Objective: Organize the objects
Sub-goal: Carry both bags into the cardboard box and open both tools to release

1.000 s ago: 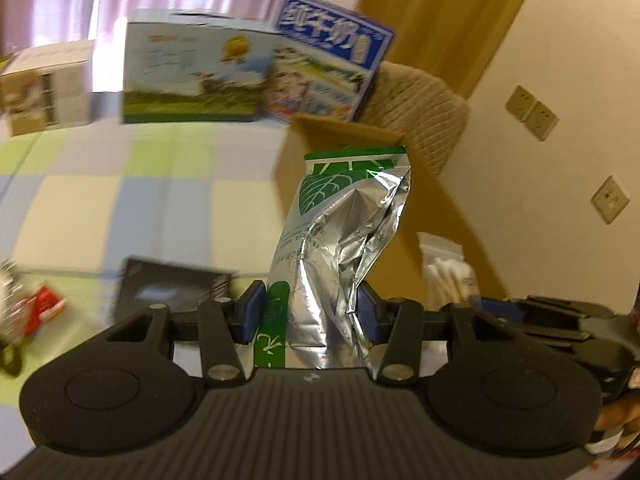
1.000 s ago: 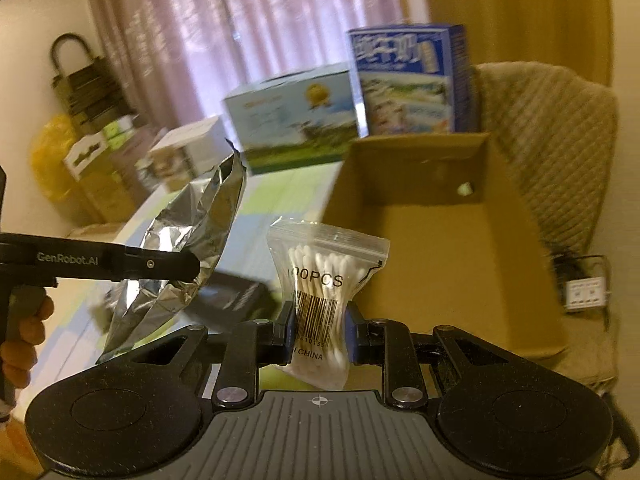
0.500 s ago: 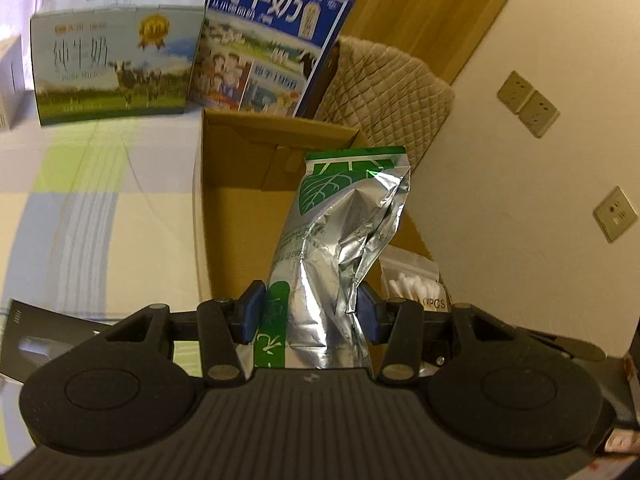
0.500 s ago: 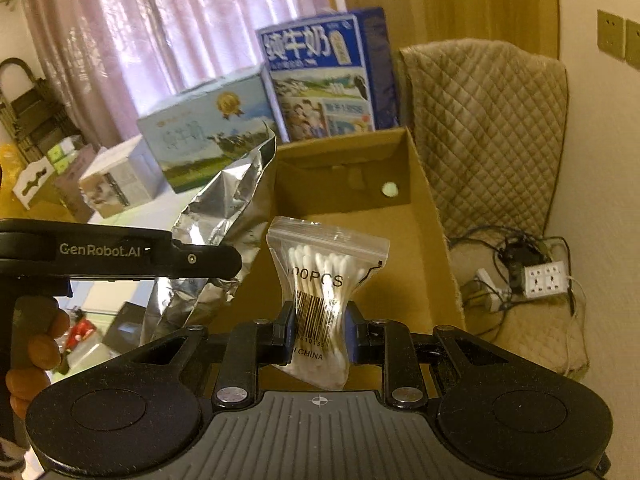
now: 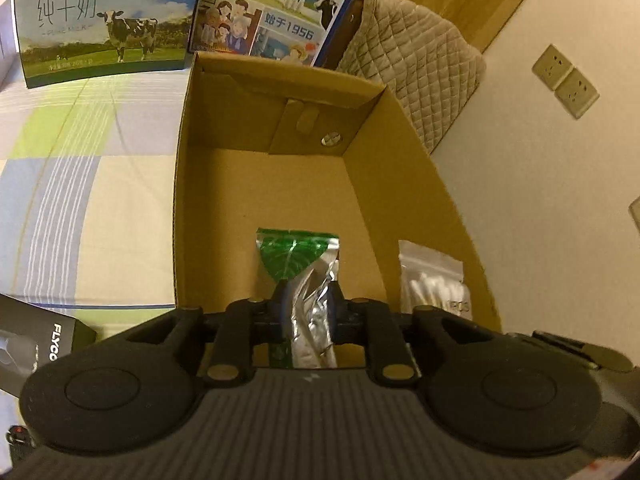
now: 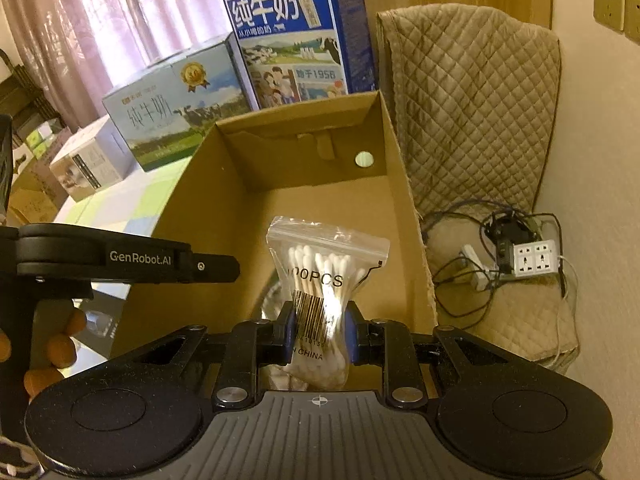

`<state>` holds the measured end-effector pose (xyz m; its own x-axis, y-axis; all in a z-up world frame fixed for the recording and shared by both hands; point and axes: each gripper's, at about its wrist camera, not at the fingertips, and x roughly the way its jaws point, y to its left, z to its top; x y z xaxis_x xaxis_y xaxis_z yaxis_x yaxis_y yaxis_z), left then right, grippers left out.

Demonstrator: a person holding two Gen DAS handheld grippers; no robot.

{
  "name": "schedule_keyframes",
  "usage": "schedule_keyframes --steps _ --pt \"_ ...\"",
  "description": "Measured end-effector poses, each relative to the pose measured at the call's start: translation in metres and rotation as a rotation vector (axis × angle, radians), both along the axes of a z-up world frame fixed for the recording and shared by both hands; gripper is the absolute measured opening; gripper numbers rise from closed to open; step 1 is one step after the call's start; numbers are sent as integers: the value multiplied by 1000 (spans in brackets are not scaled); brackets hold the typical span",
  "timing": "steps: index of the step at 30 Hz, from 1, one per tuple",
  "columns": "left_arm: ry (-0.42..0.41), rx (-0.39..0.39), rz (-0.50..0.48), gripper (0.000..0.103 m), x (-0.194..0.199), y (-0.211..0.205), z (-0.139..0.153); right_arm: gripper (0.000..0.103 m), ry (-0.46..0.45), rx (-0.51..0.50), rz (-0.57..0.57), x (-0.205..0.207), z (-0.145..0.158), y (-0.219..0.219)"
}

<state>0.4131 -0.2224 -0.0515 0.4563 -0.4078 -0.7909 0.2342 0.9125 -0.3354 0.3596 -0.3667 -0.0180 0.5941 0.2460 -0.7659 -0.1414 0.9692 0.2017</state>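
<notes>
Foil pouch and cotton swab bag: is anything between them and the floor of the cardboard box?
Nothing visible. The left gripper holds the foil pouch and the right gripper holds the cotton swab bag over the open cardboard box, whose visible floor is bare and top uncovered.

Black ribbed gripper point(image 6: 319, 332), blue pads point(image 6: 291, 330), silver screws.

Left wrist view: close above near end of cardboard box point(image 5: 408, 184), tilted down into it, facing milk cartons point(image 5: 104, 20) behind. Right wrist view: same box point(image 6: 400, 184) from near end, level, slightly right, facing curtain point(image 6: 100, 20). Shared: box interior, cartons, quilted chair point(image 6: 472, 100).
</notes>
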Motion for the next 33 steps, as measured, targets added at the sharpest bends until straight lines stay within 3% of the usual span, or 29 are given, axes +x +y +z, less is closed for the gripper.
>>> schedule_keyframes --steps 5,9,10,12,15,17,23,33 --pt "-15 37 -42 26 -4 -3 -1 21 15 -14 2 2 -5 1" --pt "-38 51 -60 43 -9 -3 3 23 -2 -39 -5 5 -6 3" --pt "-47 54 -63 46 -10 -3 5 26 -9 -54 -9 5 -6 4" --pt "-71 58 -64 53 -14 0 10 44 -35 -82 -18 4 -5 4" --pt "-98 60 -71 63 -19 5 17 53 -66 -71 -16 1 -3 2" --pt "-114 61 -69 65 -22 9 21 54 -70 -60 -15 -1 0 1" --pt "-161 80 -71 82 -35 22 33 56 -70 -36 -10 -10 5 1" --pt "-271 140 -48 91 -67 52 48 58 -79 -18 -15 -28 11 11"
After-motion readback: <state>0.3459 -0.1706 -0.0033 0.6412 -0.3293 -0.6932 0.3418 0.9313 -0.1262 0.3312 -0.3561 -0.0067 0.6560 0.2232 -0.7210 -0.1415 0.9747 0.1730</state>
